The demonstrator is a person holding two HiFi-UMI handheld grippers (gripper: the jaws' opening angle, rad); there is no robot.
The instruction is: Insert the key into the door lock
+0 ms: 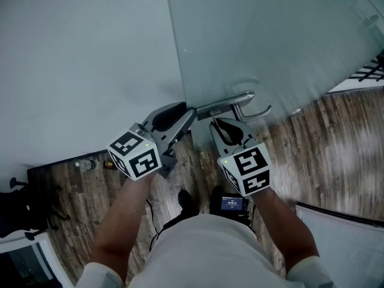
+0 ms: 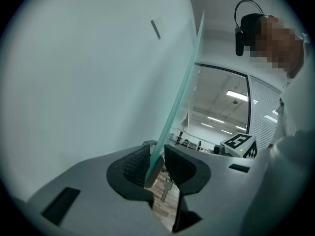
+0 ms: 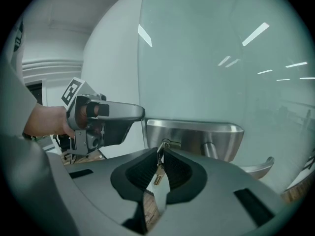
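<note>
The right gripper [image 3: 160, 157] pinches a small brass-coloured key [image 3: 158, 175] between its jaws, with the key's tip at the keyhole of the brushed-steel lock plate [image 3: 202, 134] on the frosted glass door [image 3: 211, 58]. The left gripper [image 2: 158, 162] has its jaws clamped on that door's edge, just beside the plate.

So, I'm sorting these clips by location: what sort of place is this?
Probably an office interior: a frosted glass door with a brushed steel lock plate and lever handle, a wood-look plank floor, and ceiling strip lights in an open hall seen past the door's edge.
</note>
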